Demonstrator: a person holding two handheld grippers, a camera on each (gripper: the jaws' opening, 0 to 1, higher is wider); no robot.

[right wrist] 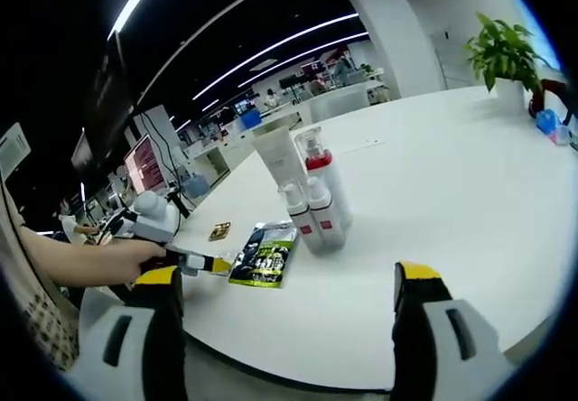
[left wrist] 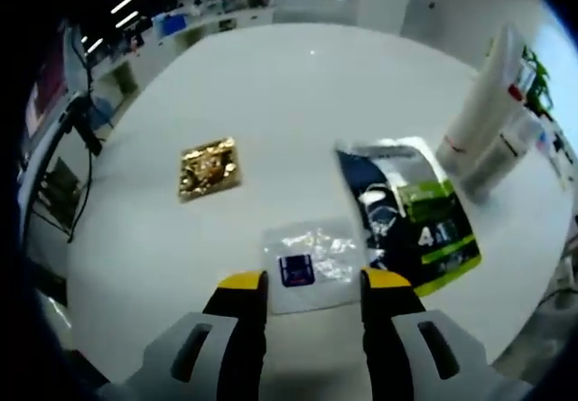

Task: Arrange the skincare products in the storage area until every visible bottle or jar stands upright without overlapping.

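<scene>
Left gripper view: the left gripper (left wrist: pixel 312 285) has its jaws apart over a clear packet (left wrist: pixel 312 264) at bottom centre. Farther, upper right, bottles (left wrist: pixel 483 121) stand close. A bump could tip them. Right gripper (right wrist: pixel 289 293) holds nothing, jaws wide

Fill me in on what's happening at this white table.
A person is working with a hand-held gripper in each hand. The left hand-held gripper hangs open just over a clear sachet lying flat on the table, beside a dark-and-green packet and a gold sachet. The right hand-held gripper is open, holding nothing, facing a cluster of upright bottles. The flat packets have not been picked up.
</scene>
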